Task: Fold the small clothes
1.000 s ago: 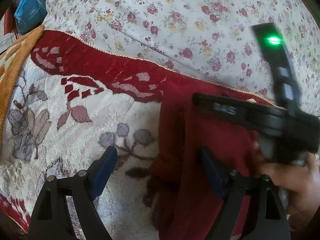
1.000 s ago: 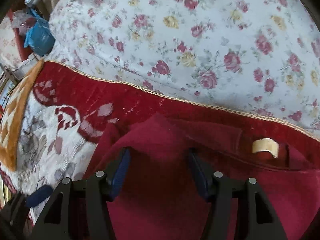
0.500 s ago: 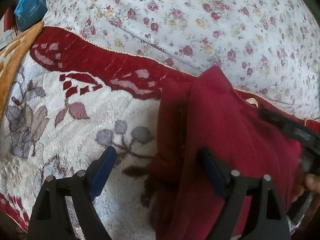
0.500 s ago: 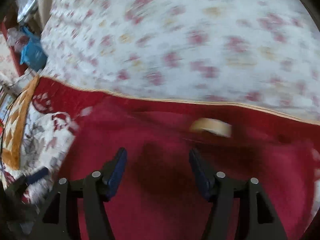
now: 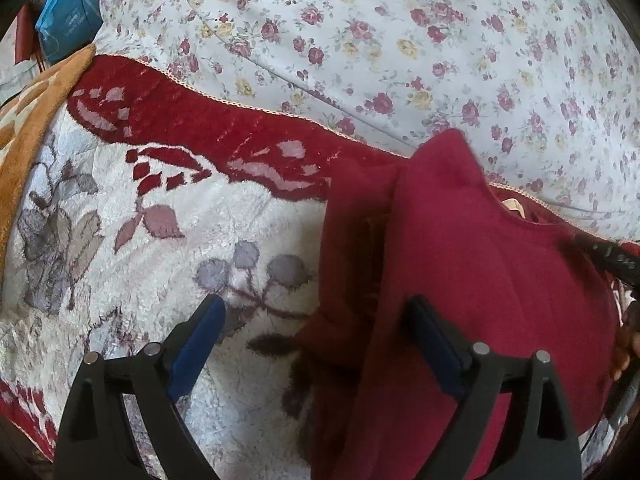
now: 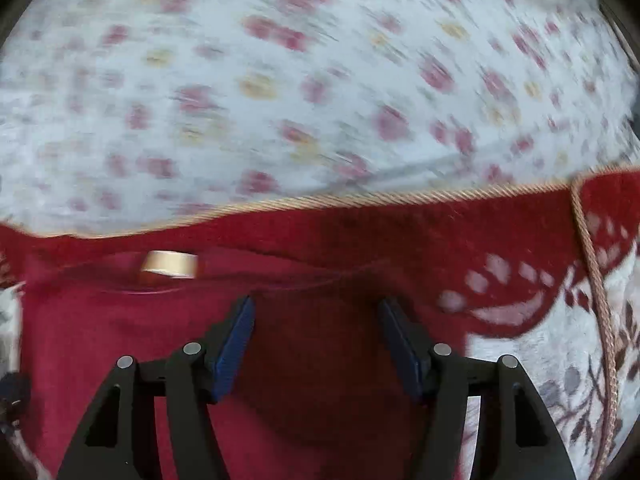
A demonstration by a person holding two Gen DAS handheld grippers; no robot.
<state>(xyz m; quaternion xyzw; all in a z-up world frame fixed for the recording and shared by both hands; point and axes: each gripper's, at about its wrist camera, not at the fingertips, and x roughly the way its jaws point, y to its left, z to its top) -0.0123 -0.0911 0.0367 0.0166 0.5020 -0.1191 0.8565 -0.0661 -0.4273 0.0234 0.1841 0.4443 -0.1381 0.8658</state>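
Observation:
A small dark red garment [image 5: 460, 280] lies on a plush red-and-white blanket [image 5: 120, 248], its left side folded over toward the middle. A beige neck label [image 6: 170, 263] shows at its collar. My left gripper [image 5: 316, 332] is open above the garment's left edge, one finger over the blanket and one over the cloth. My right gripper [image 6: 316, 328] is open and empty, just above the garment [image 6: 300, 380] below the collar. Part of the right gripper shows at the right edge of the left wrist view [image 5: 612, 260].
A white sheet with red roses [image 5: 400, 40] covers the bed beyond the blanket's corded edge [image 6: 400, 196]. An orange blanket [image 5: 28, 128] and a blue bag [image 5: 66, 28] lie at the far left. The right wrist view is motion-blurred.
My right gripper has swung right and back across the garment; it has left the middle of the left wrist view. The folded flap now lies over the garment. My left gripper has barely moved.

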